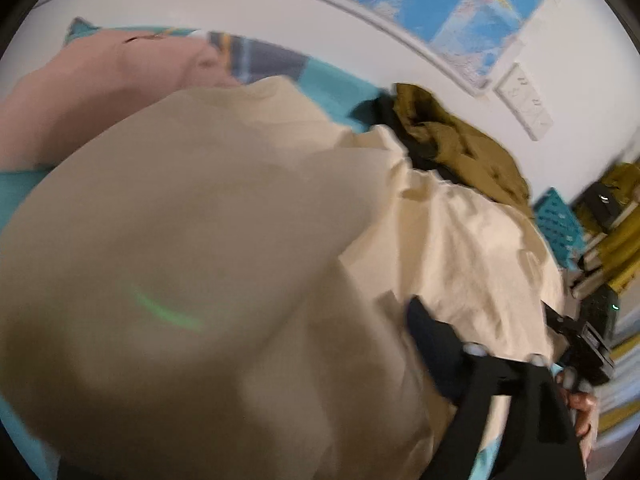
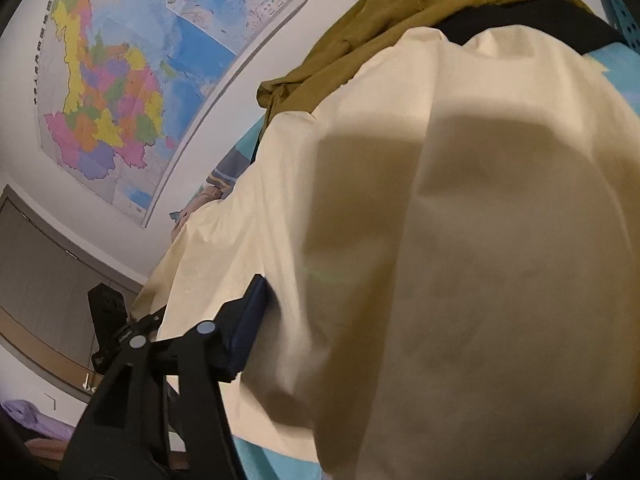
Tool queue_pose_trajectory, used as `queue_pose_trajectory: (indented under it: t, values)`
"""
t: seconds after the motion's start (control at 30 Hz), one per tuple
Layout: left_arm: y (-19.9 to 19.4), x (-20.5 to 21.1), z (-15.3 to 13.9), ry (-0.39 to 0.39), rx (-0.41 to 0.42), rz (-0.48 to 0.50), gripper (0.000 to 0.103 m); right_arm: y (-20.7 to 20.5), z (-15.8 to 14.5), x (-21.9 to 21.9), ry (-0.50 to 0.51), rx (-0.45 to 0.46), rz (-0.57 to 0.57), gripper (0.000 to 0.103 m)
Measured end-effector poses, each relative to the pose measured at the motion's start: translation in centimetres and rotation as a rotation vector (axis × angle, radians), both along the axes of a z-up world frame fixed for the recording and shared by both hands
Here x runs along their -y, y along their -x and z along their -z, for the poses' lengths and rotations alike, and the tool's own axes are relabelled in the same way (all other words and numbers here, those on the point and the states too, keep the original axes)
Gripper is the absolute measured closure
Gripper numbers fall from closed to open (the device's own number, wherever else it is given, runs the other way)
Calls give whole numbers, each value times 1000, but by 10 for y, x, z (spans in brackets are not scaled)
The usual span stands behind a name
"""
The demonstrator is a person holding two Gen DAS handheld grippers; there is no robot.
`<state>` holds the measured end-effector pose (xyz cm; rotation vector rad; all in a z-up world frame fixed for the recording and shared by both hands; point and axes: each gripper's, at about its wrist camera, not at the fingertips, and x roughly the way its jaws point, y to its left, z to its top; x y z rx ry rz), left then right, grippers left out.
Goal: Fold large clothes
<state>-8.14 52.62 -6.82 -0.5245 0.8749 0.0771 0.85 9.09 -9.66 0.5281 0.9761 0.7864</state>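
Note:
A large cream garment (image 1: pixel 200 240) fills most of the left wrist view and drapes close over the camera. It also fills the right wrist view as the cream garment (image 2: pixel 460 260). My left gripper (image 1: pixel 320 308) shows one dark blue finger (image 1: pixel 428 340) far out to the right; cloth hides the other finger. The jaws stand wide with cloth across them. On my right gripper (image 2: pixel 320 284), only the left finger (image 2: pixel 248 320) shows, resting against a fold of the garment and well off the middle line. Its other finger is under the cloth. A hand (image 1: pixel 580 400) holds a black gripper body at the right edge.
An olive garment (image 1: pixel 460 144) over something black lies behind the cream one, beside the wall. A pink garment (image 1: pixel 100 92) lies far left on the teal sheet (image 1: pixel 332 80). A blue crate (image 1: pixel 556 220) and yellow stacked items (image 1: pixel 616 232) stand right. Maps (image 2: pixel 112 92) hang on the wall.

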Motion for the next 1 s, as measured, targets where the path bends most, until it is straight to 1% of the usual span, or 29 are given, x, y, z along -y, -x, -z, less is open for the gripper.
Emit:
queue_pose_trajectory:
  t: [0.03,0.07,0.1,0.13,0.17,0.2,0.23,0.27,0.3,0.33,0.37,0.4,0.43,0.5,0.53,0.57,0.6,0.63,0.67,0.7,0.73,0.77,0.8,0.83,0.87,0.9,0.97,1.0]
  values:
    - [-2,2,1,-12,1,5,12,0,-1,-3,6,6,-6,37]
    - [-5,5,1,-28,-1,7,11,-1,-2,-4,7,10,-5,37]
    - [-7,7,1,-44,-4,4,11,-2,-1,-6,7,16,-1,38]
    - [-9,8,1,-52,-10,-3,11,-2,-1,-7,13,21,-2,41]
    - [-9,9,1,-55,-13,-14,16,-2,-1,-8,17,25,-1,46]
    - [-9,9,0,-62,-19,-28,25,-1,0,-7,12,26,-1,50]
    - [-8,9,-1,-65,-24,-39,30,-1,-1,-6,10,33,-7,60]
    - [-7,9,-2,-65,-23,-37,41,0,-5,-5,3,43,-15,69]
    - [-5,8,-5,-68,-25,-41,50,2,-7,-3,-11,49,-22,72]
    - [-4,8,-8,-71,-22,-42,53,3,-13,-1,-24,65,-35,75]
    - [-2,7,-10,-69,-14,-37,58,4,-16,0,-23,78,-40,75]
    - [-1,6,-13,-63,-3,-28,59,3,-19,1,-22,83,-41,75]
    - [0,4,-13,-58,4,-13,58,0,-16,1,-21,61,-42,71]
    - [-5,0,-6,-34,-32,8,43,-5,-9,-2,-15,24,-50,62]
    - [-7,-5,1,2,-49,1,41,-7,-5,-4,-12,5,-46,48]
    - [-6,-7,3,21,-32,2,35,-9,0,-5,-9,-11,-38,40]
    - [-8,-5,3,30,-24,25,24,-9,1,-6,-4,-7,-33,42]
    - [-10,-3,3,32,-15,48,22,-9,0,-8,-2,8,-35,41]
    - [-11,0,4,20,-14,39,21,-9,0,-10,-1,13,-36,41]
    - [-13,3,4,2,-16,32,21,-10,0,-11,-2,14,-35,44]
    - [-15,7,4,-25,-19,32,22,-10,0,-11,-7,16,-35,52]
    - [-15,10,4,-42,-22,29,29,-10,0,-12,-6,19,-39,61]
    - [-16,12,3,-55,-25,22,40,-10,-2,-12,-3,27,-44,64]
    - [-16,11,2,-49,-28,12,44,-9,-3,-9,-12,31,-47,71]
    - [-15,10,0,-42,-26,7,55,-7,-8,-8,-14,43,-53,76]
    - [-13,8,-3,-37,-24,4,64,-5,-12,-7,-12,54,-56,77]
    - [-9,4,-9,-14,-7,6,70,1,-22,-3,-19,83,-63,80]
    - [-8,2,-11,-8,0,11,70,1,-23,-3,-11,86,-66,80]
